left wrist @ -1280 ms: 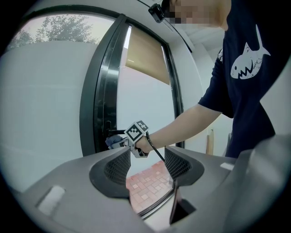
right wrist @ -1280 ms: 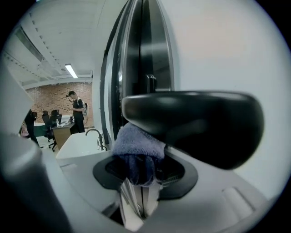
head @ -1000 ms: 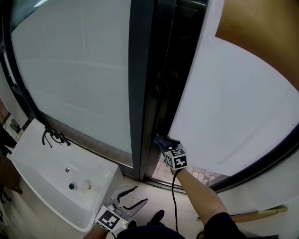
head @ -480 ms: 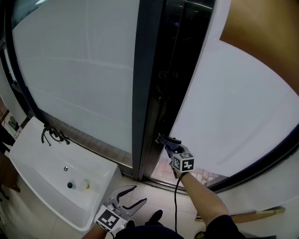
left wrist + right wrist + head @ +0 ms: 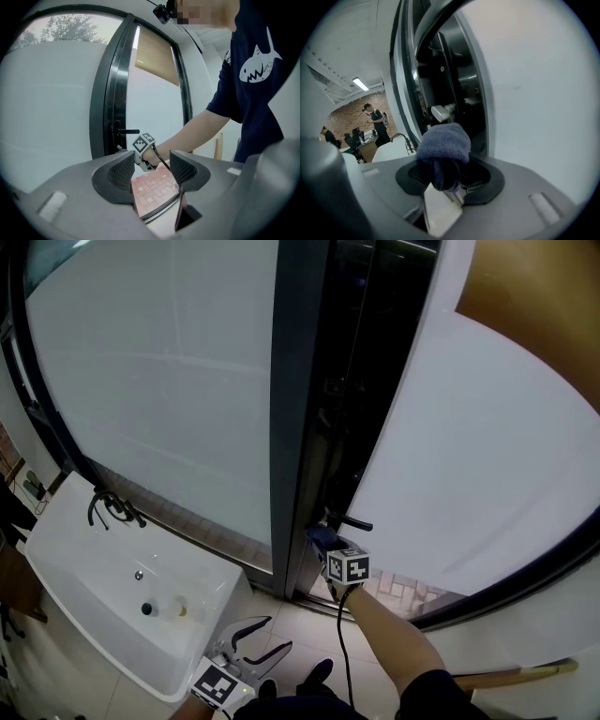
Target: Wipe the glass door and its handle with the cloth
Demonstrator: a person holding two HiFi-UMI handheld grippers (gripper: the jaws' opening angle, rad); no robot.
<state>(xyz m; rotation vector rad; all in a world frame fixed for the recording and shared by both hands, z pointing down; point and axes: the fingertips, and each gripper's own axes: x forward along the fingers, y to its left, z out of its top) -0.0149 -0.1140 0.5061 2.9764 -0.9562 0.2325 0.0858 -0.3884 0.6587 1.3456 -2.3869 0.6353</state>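
The glass door stands ajar at the right, its dark edge turned toward me. Its black lever handle sticks out low on that edge and also shows as the handle in the left gripper view. My right gripper is shut on a blue cloth, held just below and left of the handle against the door's edge. In the right gripper view the cloth bulges from the jaws, close under a metal latch. My left gripper hangs low near the floor, open and empty.
A white washbasin with a black tap stands at the lower left, under a fixed frosted pane. A wooden stick lies at the lower right. People stand in a far room.
The right gripper with the cloth has slid left and slightly down, from right under the handle to the door's edge beside it. The left gripper has stayed put.
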